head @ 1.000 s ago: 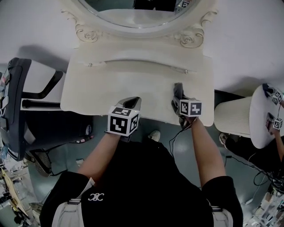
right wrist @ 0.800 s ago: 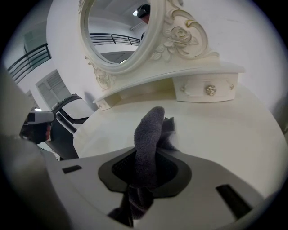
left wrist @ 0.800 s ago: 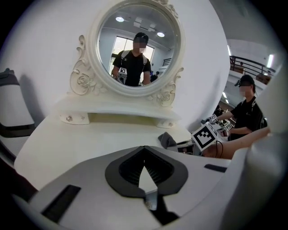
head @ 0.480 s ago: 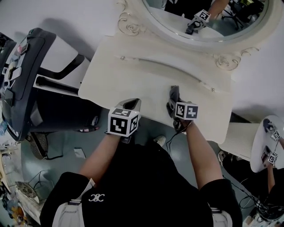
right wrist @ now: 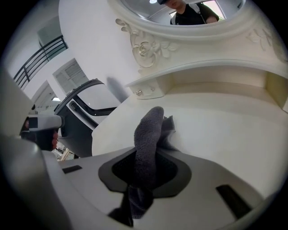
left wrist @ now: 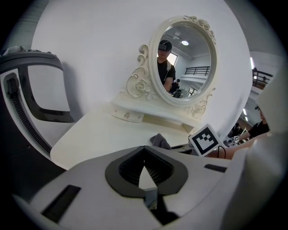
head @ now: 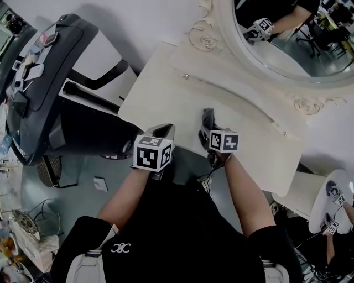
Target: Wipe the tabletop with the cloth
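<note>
Cloth [right wrist: 150,134]: pinched in right gripper [right wrist: 146,167], near tabletop [head: 166,94] front edge; open surface beyond.
Left gripper [left wrist: 144,164]: jaws together, empty.
Hidden: cloth's underside.

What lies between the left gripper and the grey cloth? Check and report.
Only bare cream tabletop. The left gripper view shows it: nothing stands between the left gripper and the cloth clamped in the right gripper.

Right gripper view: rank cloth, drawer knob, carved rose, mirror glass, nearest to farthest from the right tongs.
1. cloth: clamped in the right tongs, centre.
2. drawer knob: beyond the cloth, slightly left, under the shelf.
3. carved rose, on the frame's lower left, and mirror glass, at top: both farthest, too close to call.
</note>
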A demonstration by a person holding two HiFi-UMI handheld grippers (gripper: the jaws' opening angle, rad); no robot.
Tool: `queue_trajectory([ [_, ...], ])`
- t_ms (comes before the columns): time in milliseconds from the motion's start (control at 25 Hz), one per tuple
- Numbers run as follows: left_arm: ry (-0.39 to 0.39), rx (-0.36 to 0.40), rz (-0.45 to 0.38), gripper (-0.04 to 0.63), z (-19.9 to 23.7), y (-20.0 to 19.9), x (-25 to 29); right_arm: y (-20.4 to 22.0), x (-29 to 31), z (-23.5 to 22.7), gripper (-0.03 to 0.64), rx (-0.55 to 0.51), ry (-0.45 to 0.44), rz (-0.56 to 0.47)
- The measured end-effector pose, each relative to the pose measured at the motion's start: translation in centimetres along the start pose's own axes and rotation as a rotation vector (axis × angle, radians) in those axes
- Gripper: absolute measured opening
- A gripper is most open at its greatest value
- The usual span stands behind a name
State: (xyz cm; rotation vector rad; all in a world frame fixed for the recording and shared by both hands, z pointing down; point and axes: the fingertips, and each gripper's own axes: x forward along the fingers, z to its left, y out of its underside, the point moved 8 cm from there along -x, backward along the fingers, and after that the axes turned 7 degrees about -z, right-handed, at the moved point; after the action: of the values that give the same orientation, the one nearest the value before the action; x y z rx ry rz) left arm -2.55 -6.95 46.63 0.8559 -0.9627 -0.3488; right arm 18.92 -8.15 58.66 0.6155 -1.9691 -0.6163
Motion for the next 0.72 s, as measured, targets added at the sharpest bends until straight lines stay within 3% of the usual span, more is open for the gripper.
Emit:
queue_trajectory([
  [520,-0.038,-0.006,-0.009,0.006,10.7,-1.6,-2.3,-3.6,11.6,11.9,0.083,0.022,-0.096,0.006],
  [720,-0.058,-0.014,-0.014,0.006,13.6,-1.9,-3.4,-5.6,15.2,14.6,0.083,0.044,-0.074,-0.008],
])
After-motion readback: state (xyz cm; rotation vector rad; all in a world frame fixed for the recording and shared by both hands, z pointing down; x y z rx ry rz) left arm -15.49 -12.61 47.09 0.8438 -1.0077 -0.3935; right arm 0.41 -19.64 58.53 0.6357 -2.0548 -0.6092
